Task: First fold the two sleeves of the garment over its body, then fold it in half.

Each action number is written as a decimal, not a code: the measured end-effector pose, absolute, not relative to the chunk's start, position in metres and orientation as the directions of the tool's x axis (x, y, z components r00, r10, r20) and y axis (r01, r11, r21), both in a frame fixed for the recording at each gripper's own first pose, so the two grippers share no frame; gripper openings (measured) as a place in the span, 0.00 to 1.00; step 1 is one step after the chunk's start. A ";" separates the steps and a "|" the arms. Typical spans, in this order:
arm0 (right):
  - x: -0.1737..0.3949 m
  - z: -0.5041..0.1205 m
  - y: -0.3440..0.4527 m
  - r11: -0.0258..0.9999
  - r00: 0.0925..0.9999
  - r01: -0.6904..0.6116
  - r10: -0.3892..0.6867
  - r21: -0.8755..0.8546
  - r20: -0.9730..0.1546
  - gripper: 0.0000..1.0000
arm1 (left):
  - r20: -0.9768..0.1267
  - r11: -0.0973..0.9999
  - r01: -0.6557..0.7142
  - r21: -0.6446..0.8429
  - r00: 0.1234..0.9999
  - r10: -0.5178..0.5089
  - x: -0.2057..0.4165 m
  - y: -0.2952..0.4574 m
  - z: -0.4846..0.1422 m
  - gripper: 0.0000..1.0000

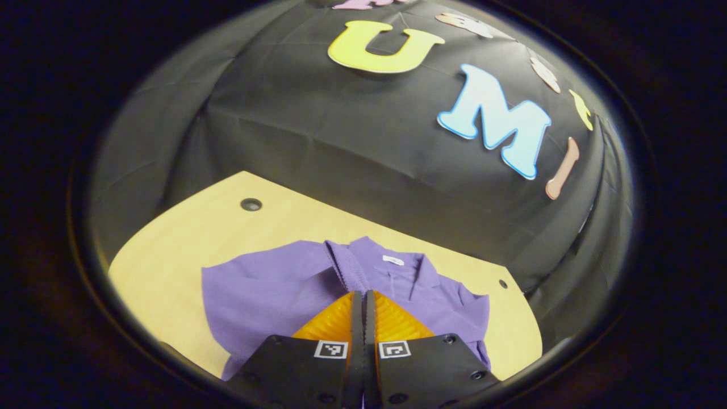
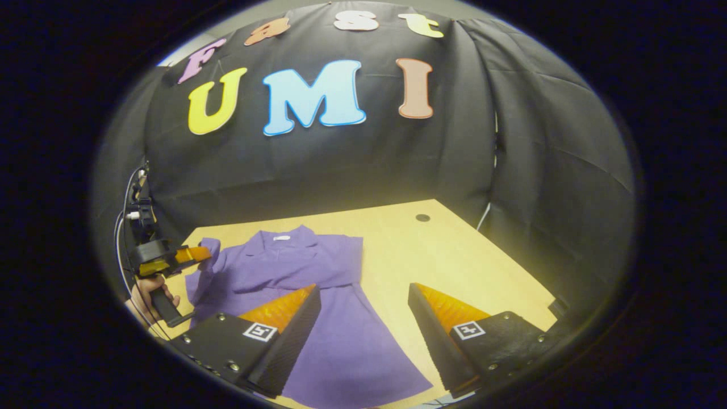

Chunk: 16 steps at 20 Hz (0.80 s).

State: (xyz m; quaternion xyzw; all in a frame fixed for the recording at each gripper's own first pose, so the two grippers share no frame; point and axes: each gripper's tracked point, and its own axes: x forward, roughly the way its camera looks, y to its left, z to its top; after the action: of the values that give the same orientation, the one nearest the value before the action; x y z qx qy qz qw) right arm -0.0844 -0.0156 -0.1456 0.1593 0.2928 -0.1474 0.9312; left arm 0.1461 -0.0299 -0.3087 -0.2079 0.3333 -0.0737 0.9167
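Note:
A purple collared garment (image 2: 335, 335) lies flat on the wooden table (image 2: 454, 255), with its collar and white label toward the wall. In the right gripper view its right side ends in a straight edge, and its left sleeve (image 2: 211, 247) is lifted off the table. The left gripper (image 2: 203, 253), held by a hand (image 2: 149, 295), pinches that sleeve. In the left gripper view my left gripper (image 1: 363, 294) is shut, and the sleeve's ribbed cuff edge (image 1: 339, 267) runs into its fingertips above the garment (image 1: 261, 295). My right gripper (image 2: 363, 289) stands open over the garment's lower part with nothing between its fingers.
Bare table (image 1: 170, 255) lies to both sides of the garment. There are round holes (image 2: 422, 217) near the table's far edge, one (image 1: 250, 204) seen in the left gripper view. Cables (image 2: 132, 216) hang behind the left gripper. Black cloth walls close in the back and sides.

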 end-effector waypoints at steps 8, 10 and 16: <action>-0.120 -0.161 -0.020 0.872 0.723 0.448 -0.223 0.197 -0.654 0.97 | -0.533 0.854 0.123 -0.506 0.733 -0.422 0.166 -0.119 -0.296 0.06; -0.131 -0.158 -0.025 0.866 0.715 0.462 -0.239 0.188 -0.657 0.97 | -0.513 0.842 0.166 -0.513 0.727 -0.456 0.172 -0.147 -0.288 0.05; -0.161 -0.153 -0.050 0.822 0.680 0.546 -0.325 0.159 -0.657 0.97 | -0.512 0.801 0.354 -0.483 0.628 -0.586 0.154 -0.238 -0.290 0.05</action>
State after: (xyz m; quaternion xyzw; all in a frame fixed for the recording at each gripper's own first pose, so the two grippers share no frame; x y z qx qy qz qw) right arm -0.1610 -0.0504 -0.1533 0.1739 0.3182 -0.2419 0.9000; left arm 0.1542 -0.2375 -0.2898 -0.1706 0.3402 -0.2651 0.8860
